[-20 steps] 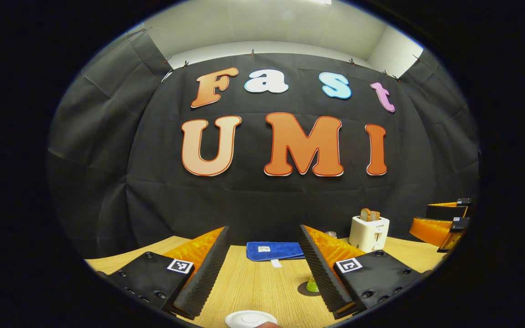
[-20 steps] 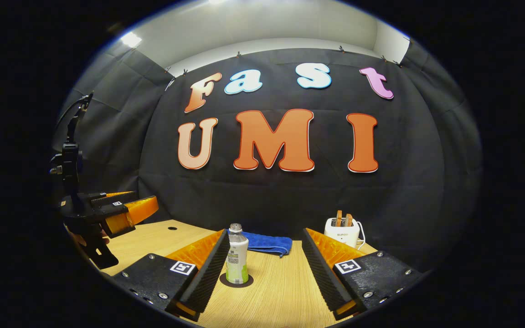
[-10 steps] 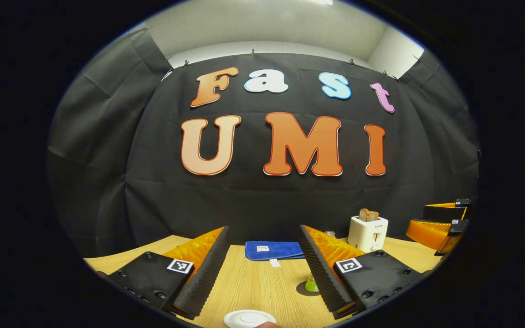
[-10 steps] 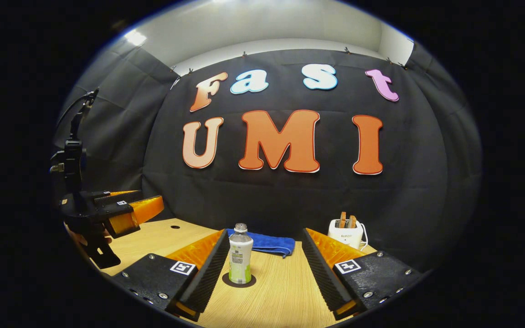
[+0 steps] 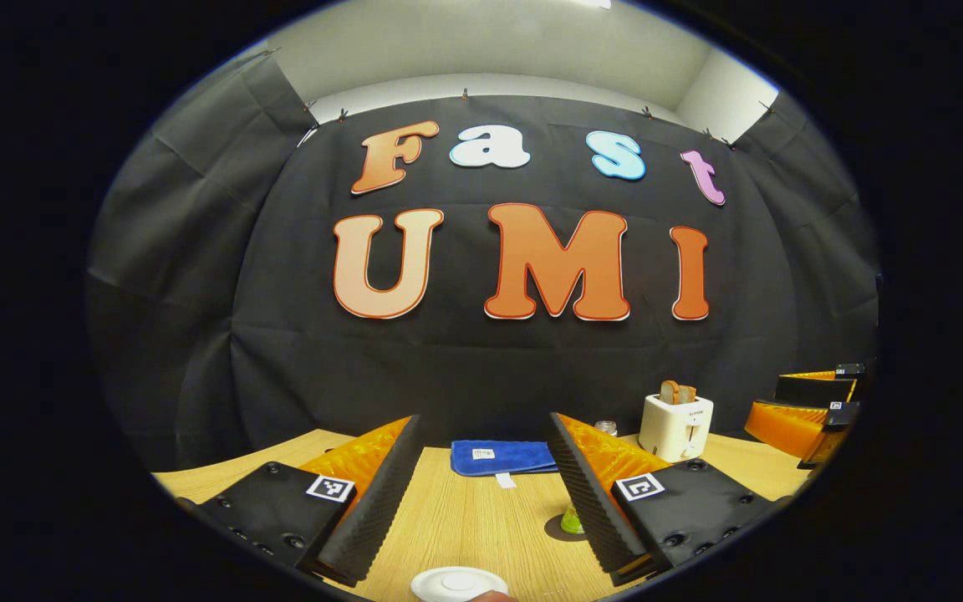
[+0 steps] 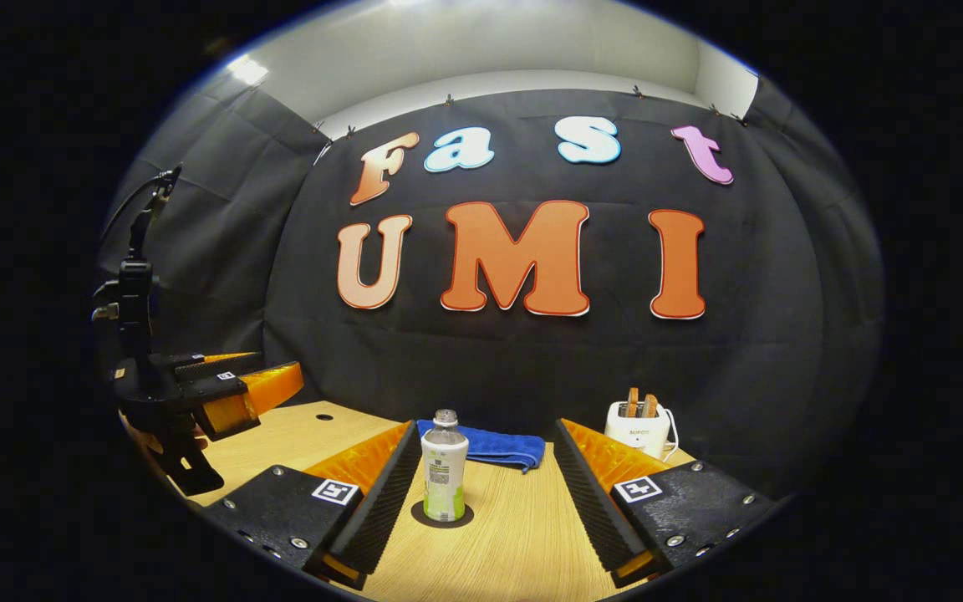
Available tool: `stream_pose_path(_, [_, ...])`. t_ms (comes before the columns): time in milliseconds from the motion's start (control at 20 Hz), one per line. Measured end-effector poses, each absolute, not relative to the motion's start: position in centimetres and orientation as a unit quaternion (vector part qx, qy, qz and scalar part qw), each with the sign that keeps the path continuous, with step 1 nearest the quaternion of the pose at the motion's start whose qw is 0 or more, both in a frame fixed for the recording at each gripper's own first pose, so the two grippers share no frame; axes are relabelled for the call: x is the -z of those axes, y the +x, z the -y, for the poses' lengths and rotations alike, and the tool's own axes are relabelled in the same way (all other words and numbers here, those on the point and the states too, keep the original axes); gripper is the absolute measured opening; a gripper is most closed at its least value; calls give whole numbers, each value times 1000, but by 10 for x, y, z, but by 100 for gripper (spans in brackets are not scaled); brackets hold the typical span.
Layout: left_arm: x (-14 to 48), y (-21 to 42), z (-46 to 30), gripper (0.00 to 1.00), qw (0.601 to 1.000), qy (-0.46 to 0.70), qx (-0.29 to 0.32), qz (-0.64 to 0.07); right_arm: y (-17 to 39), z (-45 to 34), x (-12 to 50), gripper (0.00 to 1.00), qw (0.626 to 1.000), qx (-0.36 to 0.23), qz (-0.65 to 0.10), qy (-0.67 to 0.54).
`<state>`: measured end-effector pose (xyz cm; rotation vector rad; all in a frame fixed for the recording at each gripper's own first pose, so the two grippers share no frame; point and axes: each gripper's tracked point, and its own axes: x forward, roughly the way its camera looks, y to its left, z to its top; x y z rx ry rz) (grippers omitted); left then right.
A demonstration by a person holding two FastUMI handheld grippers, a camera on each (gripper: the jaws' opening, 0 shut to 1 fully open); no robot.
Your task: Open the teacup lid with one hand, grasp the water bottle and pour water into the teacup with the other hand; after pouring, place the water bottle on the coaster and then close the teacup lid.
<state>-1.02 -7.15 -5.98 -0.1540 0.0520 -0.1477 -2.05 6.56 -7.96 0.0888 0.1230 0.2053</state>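
Observation:
The water bottle (image 6: 443, 468), clear with a green-and-white label, stands upright on a dark round coaster (image 6: 443, 516). My right gripper (image 6: 484, 426) is open, and the bottle stands ahead of its left finger, apart from both pads. In the left gripper view the white teacup lid (image 5: 458, 583) lies at the bottom edge, below my open left gripper (image 5: 483, 422). The cup under the lid is hidden. The right finger covers most of the bottle, leaving its green base (image 5: 572, 522) and cap visible.
A folded blue towel (image 6: 490, 447) lies at the back of the wooden table (image 6: 523, 535). A white toaster (image 6: 637, 426) with bread slices stands at the back right. The left gripper (image 6: 226, 389), held by a hand, hovers at the table's left side.
The right gripper view has turned slightly to the left, so the bottle sits a little further right between the fingers. The left gripper has barely moved.

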Motion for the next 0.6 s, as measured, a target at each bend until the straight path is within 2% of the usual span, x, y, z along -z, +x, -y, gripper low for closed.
stream_pose_path(350, [61, -10, 70, 95, 994, -76, 70, -25, -17, -63, 78, 95, 993, -97, -57, 46])
stream_pose_path(400, [62, -10, 70, 98, 994, -75, 70, -26, -17, -63, 79, 95, 993, -97, -57, 46])
stream_pose_path(600, [71, -12, 69, 95, 995, -62, 66, -33, -16, -63, 90, 95, 992, -95, -69, 39])
